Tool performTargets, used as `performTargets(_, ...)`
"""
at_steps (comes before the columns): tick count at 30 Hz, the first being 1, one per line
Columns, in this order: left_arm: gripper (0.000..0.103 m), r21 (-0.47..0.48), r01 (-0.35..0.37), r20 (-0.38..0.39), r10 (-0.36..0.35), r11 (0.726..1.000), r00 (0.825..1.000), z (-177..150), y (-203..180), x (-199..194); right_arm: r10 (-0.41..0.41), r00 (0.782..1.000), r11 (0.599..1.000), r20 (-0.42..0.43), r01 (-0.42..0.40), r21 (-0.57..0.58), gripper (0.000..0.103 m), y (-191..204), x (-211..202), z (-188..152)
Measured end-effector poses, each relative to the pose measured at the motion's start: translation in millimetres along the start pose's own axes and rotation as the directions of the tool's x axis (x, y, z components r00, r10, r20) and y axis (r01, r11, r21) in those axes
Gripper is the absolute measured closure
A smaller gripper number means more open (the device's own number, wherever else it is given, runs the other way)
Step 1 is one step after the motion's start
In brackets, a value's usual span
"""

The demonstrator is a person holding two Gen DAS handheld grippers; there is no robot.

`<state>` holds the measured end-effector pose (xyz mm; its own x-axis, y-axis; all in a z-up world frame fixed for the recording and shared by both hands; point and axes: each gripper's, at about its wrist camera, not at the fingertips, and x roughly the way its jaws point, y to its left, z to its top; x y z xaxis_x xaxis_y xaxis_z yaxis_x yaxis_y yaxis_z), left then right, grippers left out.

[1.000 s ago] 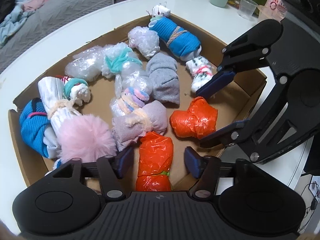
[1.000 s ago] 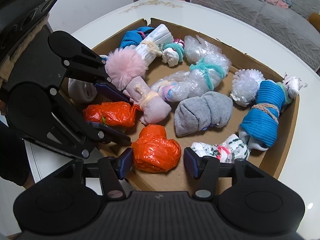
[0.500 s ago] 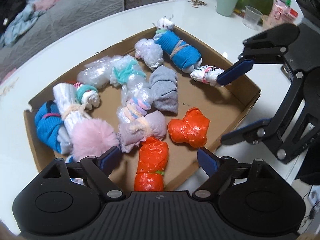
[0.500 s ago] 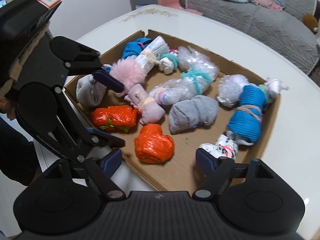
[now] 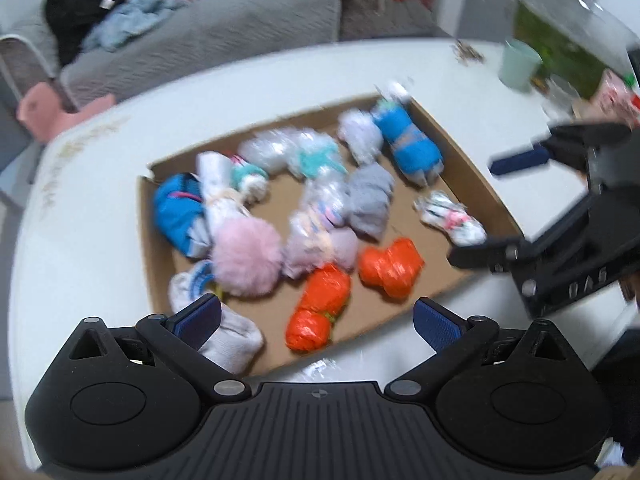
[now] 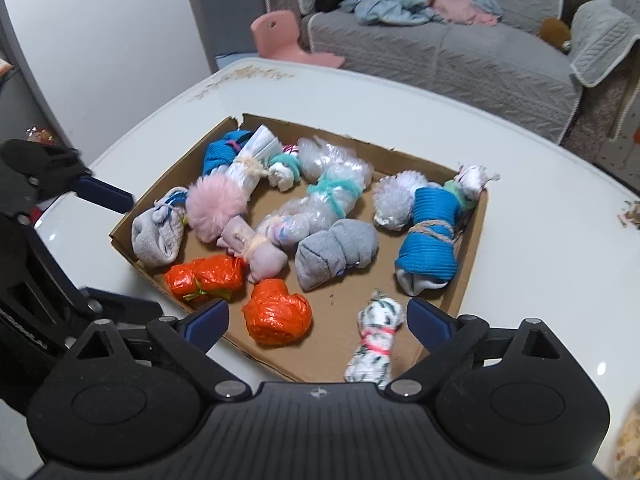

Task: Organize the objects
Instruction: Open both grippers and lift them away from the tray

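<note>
Orange bundle [image 6: 206, 279] lies flat in cardboard tray [image 6: 472, 264], long axis along near edge.

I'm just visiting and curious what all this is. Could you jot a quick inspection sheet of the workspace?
Surface: white round table, glossy, with crumbs near its edge.
Job's things: shallow cardboard tray holding tied bundles, among them two orange bundles, a grey sock, a blue roll and a pink pompom.
Clutter: green cup on the table.
Grippers: left gripper and right gripper, jaws just opened wide, gripping nothing.
Cables: nothing seen.
Surroundings: grey sofa with clothes, pink chair.
</note>
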<state>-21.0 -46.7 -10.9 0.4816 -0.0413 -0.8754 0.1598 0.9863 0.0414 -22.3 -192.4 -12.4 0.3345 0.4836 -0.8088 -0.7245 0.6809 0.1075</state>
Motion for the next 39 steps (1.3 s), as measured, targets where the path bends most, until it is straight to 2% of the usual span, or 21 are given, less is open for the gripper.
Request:
performTargets(3, 0.001, -0.049, 0.004, 0.014, -0.003, 0.999, 1.000, 1.4, 9.1, -0.5, -0.017, 1.000, 1.000, 0.006, 0.017, 0.014, 0.007, 0.0, 0.7, 1.2)
performTargets(7, 0.001, -0.058, -0.113, 0.017, 0.114, 0.992, 0.993, 2.6, 15.3, 8.0, -0.020, 1.000, 0.999, 0.023, 0.019, 0.045, 0.007, -3.8, 0.0, 3.6)
performTargets(8, 0.001, -0.071, -0.124, 0.011, 0.125, 0.990, 0.992, 3.1, 17.9, 10.9, -0.022, 1.000, 0.999, 0.021, 0.021, 0.046, 0.007, -4.5, 1.0, 3.9)
performTargets(11, 0.001, -0.117, -0.089, -0.009, 0.088, 0.989, 0.996, 1.8, 26.7, 19.0, -0.031, 0.999, 0.999, 0.009, 0.030, 0.042, 0.007, -4.2, 6.1, 4.5)
performTargets(14, 0.001, -0.104, -0.118, -0.009, 0.118, 0.988, 0.993, 0.7, 24.9, 23.5, -0.025, 1.000, 0.999, -0.004, 0.025, 0.027, 0.007, -0.5, 10.8, 5.4)
performTargets(23, 0.001, -0.131, -0.094, -0.017, 0.093, 0.987, 0.996, 0.1, 25.8, 28.1, -0.016, 1.000, 1.000, -0.012, 0.016, 0.006, 0.007, 6.5, 15.9, 8.1)
performTargets(30, 0.001, -0.142, -0.077, 0.007, 0.078, 0.987, 0.997, 1.2, 26.9, 28.5, -0.016, 1.000, 1.000, -0.016, 0.016, -0.005, 0.007, 7.7, 17.3, 9.4)
performTargets(39, 0.000, -0.145, -0.137, 0.012, 0.140, 0.980, 0.990, 1.7, 27.7, 30.4, -0.020, 1.000, 1.000, -0.011, 0.020, -0.004, 0.007, 6.6, 18.5, 11.0)
